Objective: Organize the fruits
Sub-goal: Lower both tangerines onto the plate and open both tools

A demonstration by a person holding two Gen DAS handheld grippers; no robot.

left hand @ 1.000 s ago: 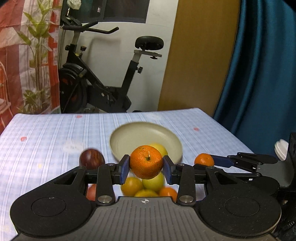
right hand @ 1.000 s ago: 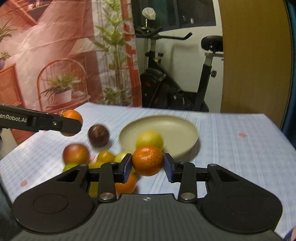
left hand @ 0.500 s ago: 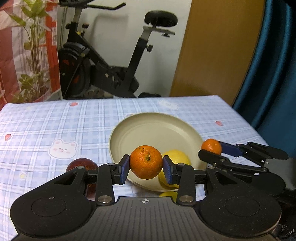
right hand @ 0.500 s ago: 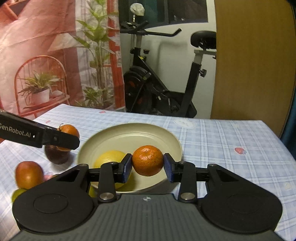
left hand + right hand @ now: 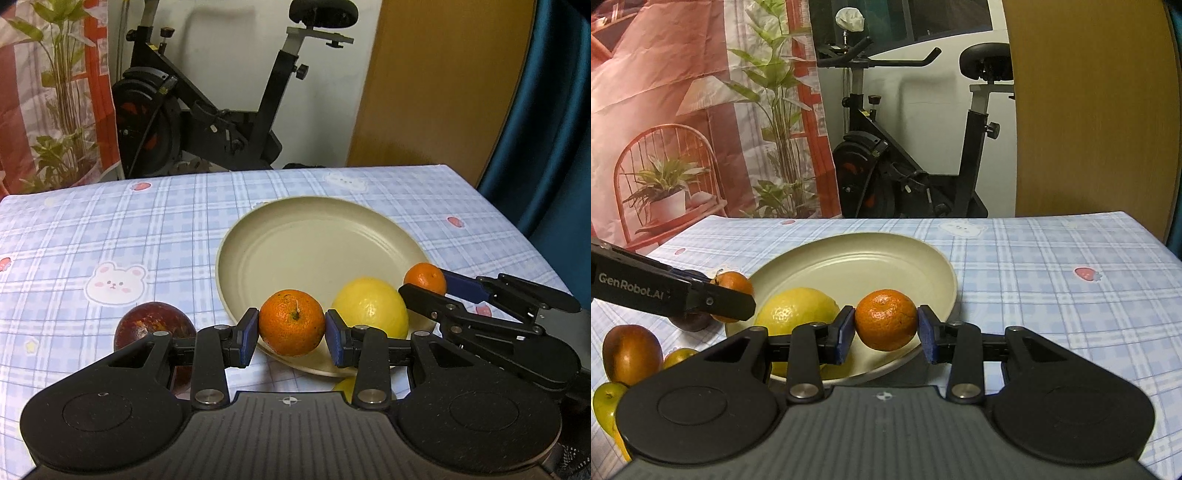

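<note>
My left gripper [image 5: 291,334] is shut on a small orange [image 5: 291,322], held just above the near rim of a cream plate [image 5: 306,243]. My right gripper [image 5: 886,328] is shut on another small orange [image 5: 886,319] over the plate's [image 5: 864,266] near right rim. A yellow lemon [image 5: 369,307] lies inside the plate at its near side, also visible as the lemon [image 5: 796,310] in the right wrist view. In the left wrist view the right gripper [image 5: 424,284] comes in from the right with its orange [image 5: 424,277].
A dark red fruit [image 5: 153,323] sits on the checked tablecloth [image 5: 110,229] left of the plate. A red-brown fruit [image 5: 631,354] and yellow-green fruits [image 5: 607,402] lie near the table's left front. An exercise bike [image 5: 207,110] stands behind the table.
Both grippers moved forward and down toward the plate, each still holding its orange. The plate and lemon now sit closer, and the loose fruit pile has dropped out of the left wrist view.
</note>
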